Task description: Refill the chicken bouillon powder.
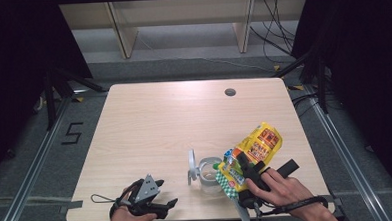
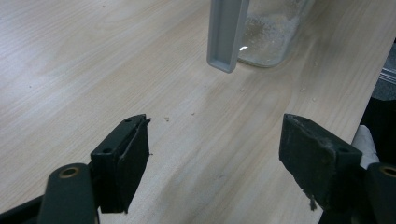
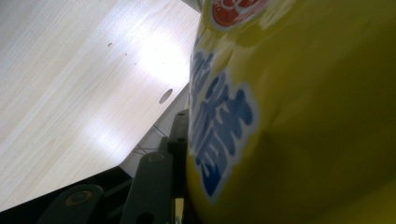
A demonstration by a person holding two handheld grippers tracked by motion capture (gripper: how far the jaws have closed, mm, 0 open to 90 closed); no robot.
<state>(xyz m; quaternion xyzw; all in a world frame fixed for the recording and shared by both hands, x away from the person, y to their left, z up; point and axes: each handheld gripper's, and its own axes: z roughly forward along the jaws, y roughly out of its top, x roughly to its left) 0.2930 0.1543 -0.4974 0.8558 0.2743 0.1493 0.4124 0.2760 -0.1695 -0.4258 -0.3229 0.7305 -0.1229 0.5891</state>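
A lab or recording studio is suggested rather than a home. A bare light-wood table (image 1: 159, 122) with a cable hole (image 1: 230, 92) is set on grey carpet between metal floor rails (image 1: 31, 172). The space is enclosed by black curtains (image 1: 16, 48). A number five (image 1: 72, 133) is taped on the floor, and loose cables (image 1: 275, 32) are seen beyond the table.
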